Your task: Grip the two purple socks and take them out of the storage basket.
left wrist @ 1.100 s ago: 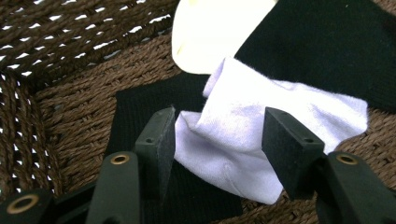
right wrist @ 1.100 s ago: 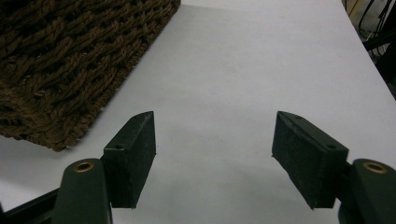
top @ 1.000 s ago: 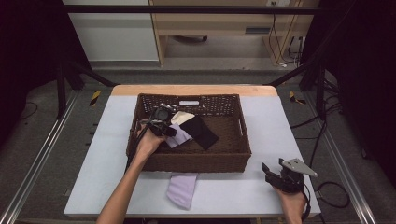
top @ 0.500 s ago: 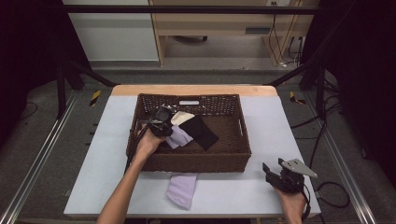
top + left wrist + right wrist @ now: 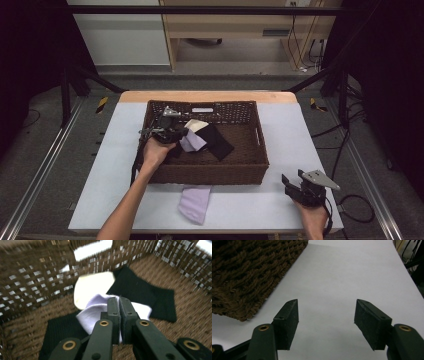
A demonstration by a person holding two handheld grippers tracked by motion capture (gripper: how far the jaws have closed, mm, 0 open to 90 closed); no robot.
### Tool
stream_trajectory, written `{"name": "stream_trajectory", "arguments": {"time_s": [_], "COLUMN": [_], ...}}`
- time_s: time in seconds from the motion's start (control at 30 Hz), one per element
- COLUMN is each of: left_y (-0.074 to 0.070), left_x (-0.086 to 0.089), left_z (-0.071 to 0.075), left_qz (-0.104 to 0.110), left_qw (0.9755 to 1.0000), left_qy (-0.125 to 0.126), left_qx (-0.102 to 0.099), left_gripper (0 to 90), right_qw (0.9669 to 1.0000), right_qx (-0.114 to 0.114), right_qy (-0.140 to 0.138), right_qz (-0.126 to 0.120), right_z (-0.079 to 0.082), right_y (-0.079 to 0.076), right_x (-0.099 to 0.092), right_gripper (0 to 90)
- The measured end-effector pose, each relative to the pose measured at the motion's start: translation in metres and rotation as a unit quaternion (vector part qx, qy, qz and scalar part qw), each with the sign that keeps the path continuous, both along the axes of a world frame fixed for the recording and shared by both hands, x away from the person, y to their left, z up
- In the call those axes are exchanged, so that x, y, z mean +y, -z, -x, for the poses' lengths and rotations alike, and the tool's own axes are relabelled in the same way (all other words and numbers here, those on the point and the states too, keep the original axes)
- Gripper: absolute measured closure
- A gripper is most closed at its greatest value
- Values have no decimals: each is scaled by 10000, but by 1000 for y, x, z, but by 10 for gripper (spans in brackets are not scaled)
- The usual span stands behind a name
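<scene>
Worktop in pale grey is seen carrying a brown wicker basket, with a lilac sock laid flat just in front of it. Inside the basket, black cloths and a cream cloth are spread beside a second lilac sock, on which the left hand-held gripper is clamped. The right hand-held gripper is held low over the bare worktop near the basket's corner, jaws apart after closing partway, nothing between them.
</scene>
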State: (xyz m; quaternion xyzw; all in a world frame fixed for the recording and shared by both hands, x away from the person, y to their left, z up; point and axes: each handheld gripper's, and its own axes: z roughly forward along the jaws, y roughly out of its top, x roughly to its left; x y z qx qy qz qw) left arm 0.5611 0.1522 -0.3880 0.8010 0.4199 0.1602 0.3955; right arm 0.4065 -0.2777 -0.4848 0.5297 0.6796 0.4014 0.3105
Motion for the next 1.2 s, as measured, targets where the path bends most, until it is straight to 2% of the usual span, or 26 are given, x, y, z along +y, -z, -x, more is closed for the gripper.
{"name": "stream_trajectory", "arguments": {"time_s": [0.07,0.2,0.33,0.6,0.83,0.97,1.03,1.07,1.2], "left_y": [-3,-10,-17,-35,-56,-71,-77,-81,-88], "left_x": [3,6,9,14,15,18,21,24,30], "left_z": [3,8,10,24,48,65,74,79,91], "left_qz": [93,237,404,604,763,900,873,964,1034], "left_qw": [9998,9986,9971,9937,9895,9852,9839,9826,9804], "left_qy": [-67,-135,-223,-158,19,139,148,167,192], "left_qx": [-160,-464,-602,-928,-1230,-1451,-1555,-1577,-1668], "left_gripper": [868,870,871,871,870,870,870,870,870], "right_qw": [10000,10000,10000,10000,10000,10000,10000,10000,10000], "right_qx": [-55,23,-15,15,7,57,34,40,65], "right_qy": [-4,9,6,3,15,20,12,13,51], "right_qz": [-42,-53,-39,5,-9,-29,-7,-9,-27], "right_z": [2,0,1,0,0,-1,0,-1,-1], "right_y": [0,0,0,0,0,0,0,0,0], "right_x": [0,0,0,0,0,0,0,0,0], "right_gripper": [366,365,366,369,372,371,371,371,371]}}
